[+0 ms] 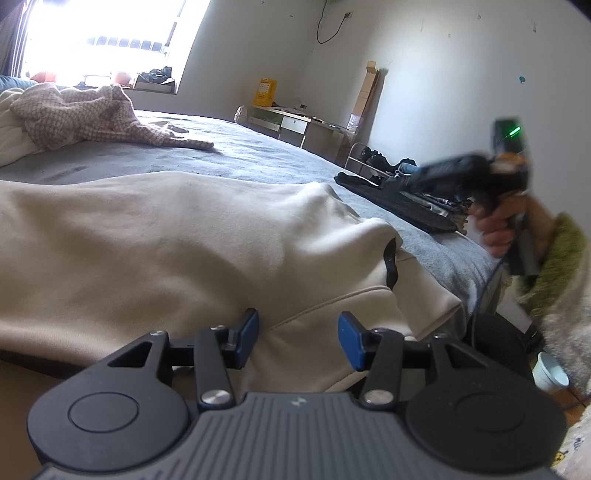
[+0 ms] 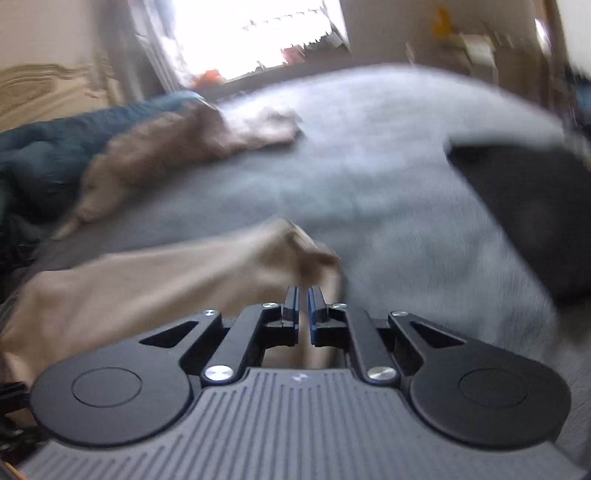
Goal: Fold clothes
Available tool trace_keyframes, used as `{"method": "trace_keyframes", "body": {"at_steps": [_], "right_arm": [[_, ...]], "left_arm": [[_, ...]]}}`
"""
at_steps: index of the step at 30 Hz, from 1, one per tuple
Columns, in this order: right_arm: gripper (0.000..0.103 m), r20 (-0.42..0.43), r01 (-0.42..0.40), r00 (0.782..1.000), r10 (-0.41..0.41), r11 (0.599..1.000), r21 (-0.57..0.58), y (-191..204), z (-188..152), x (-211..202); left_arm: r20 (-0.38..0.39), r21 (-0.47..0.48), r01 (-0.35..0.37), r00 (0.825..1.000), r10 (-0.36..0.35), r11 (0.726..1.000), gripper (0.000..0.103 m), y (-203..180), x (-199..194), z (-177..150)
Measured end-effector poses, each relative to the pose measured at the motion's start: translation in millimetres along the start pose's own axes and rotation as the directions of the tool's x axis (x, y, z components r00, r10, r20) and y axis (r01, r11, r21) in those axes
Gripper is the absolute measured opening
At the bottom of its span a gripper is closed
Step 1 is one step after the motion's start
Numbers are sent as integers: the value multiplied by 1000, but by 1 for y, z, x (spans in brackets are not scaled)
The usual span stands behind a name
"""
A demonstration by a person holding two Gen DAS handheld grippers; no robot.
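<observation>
- Grey bedding covers a bed (image 1: 258, 147) in a white-walled room; a bright window (image 1: 110, 33) sits at 11 o'clock in the left wrist view.
- Cream garment (image 1: 166, 240) lies spread over the bed's near part, filling the middle of the left view. Its seamed edge runs between the pads, and a dark opening shows at 3 o'clock of its bulk.
- Left gripper (image 1: 298, 338) sits low at 6 o'clock over that garment. Its jaws stand partly apart, the blue pads (image 1: 251, 325) on either side of the seam, not pressing it.
- Right gripper (image 2: 303, 302) has its jaws drawn nearly together. A bunched tip of the cream cloth (image 2: 295, 247) lies just beyond them; the blur hides whether cloth is pinched between the pads.
- Seen from the left camera, that right tool (image 1: 480, 173) is a dark smear at 3 o'clock, gripped by a hand (image 1: 496, 229) with a green fuzzy sleeve (image 1: 554, 258) below it.
- Pink checked garment (image 1: 85, 114) is heaped at 10 o'clock on the bed, well apart from the cream one.
- Dark folded clothes (image 1: 399, 199) lie at the bed's edge toward 3 o'clock.
- Blue quilt (image 2: 44, 155) bunches at 9 o'clock in the right view.
- Low cabinet (image 1: 291, 123) stands against the far wall at 1 o'clock, a yellow box (image 1: 265, 91) on it.
- White cup (image 1: 550, 373) sits on the floor at 4 o'clock.
</observation>
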State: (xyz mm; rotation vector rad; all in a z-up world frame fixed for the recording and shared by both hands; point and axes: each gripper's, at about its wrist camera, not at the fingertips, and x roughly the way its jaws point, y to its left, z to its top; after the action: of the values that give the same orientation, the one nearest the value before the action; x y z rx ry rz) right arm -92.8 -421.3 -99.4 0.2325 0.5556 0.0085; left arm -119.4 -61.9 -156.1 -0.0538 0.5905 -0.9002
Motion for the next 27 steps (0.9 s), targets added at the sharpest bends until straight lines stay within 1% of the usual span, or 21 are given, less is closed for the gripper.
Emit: {"method": "trace_keyframes", "body": {"at_steps": [1, 3, 5, 6, 7, 9, 10, 11, 12, 15, 17, 18, 19, 20, 21, 22, 23, 24, 25, 26, 27], "right_arm": [[6, 16, -55, 998, 56, 998, -27, 15, 2, -7], [6, 39, -173, 984, 176, 981, -83, 45, 5, -20], [6, 27, -277, 959, 282, 953, -120, 72, -10, -20], [6, 19, -328, 943, 333, 935, -138, 86, -18, -19], [6, -4, -365, 929, 369, 918, -154, 96, -30, -15], [6, -65, -411, 912, 406, 906, -104, 104, -49, 6], [6, -99, -426, 902, 419, 903, -62, 105, -58, 20], [5, -136, -417, 902, 410, 909, -24, 105, -68, 35], [5, -155, -403, 904, 399, 915, 7, 103, -76, 48], [5, -124, -413, 901, 415, 910, 43, 102, -84, 48], [4, -126, -408, 903, 411, 912, 48, 102, -83, 50], [4, -127, -406, 904, 408, 913, 45, 102, -82, 52], [4, -128, -403, 905, 405, 914, 42, 102, -81, 53], [4, -131, -399, 907, 400, 916, 39, 102, -79, 56], [4, -131, -395, 909, 396, 918, 36, 103, -80, 53], [4, -130, -390, 911, 391, 920, 32, 105, -82, 49], [4, -130, -386, 913, 387, 922, 28, 106, -83, 44], [4, -129, -385, 914, 385, 923, 29, 107, -85, 40], [4, -129, -384, 914, 384, 923, 30, 108, -88, 35], [4, -131, -381, 915, 382, 924, 30, 108, -89, 33], [4, -133, -379, 916, 379, 925, 30, 109, -89, 31]], "left_arm": [[0, 1, -2, 1000, 2, 1000, 51, -1, 0, 0], [-1, 2, -8, 1000, 8, 1000, 51, -2, 1, 0], [2, -11, -8, 1000, 8, 1000, 52, -2, 0, 1], [7, -27, -9, 1000, 9, 1000, 51, -1, -2, 1], [17, -48, -8, 1000, 9, 999, 51, -1, -5, 2], [47, -92, 23, 999, -19, 995, 51, 3, -17, 3], [62, -110, 27, 998, -21, 994, 51, 5, -25, 2], [77, -128, 31, 997, -21, 991, 51, 8, -33, 2], [87, -144, 26, 996, -14, 989, 51, 12, -41, 1], [136, -155, -7, 990, 29, 988, 51, 22, -67, 9], [182, -160, -57, 980, 86, 985, 52, 32, -76, 23], [194, -175, -107, 971, 141, 979, 52, 39, -77, 31], [187, -203, -175, 959, 213, 964, 52, 48, -76, 36], [175, -232, -242, 942, 285, 942, 52, 57, -74, 40], [135, -270, -316, 923, 360, 910, 52, 68, -69, 40], [80, -303, -377, 905, 417, 876, 52, 82, -63, 36], [5, -332, -426, 891, 454, 841, 44, 96, -55, 27], [-48, -355, -445, 887, 460, 822, 38, 108, -49, 17], [-27, -367, -426, 893, 448, 827, 37, 110, -54, 12], [-9, -378, -409, 899, 438, 831, 39, 112, -58, 8], [-10, -382, -406, 900, 435, 831, 42, 110, -63, 13]]}}
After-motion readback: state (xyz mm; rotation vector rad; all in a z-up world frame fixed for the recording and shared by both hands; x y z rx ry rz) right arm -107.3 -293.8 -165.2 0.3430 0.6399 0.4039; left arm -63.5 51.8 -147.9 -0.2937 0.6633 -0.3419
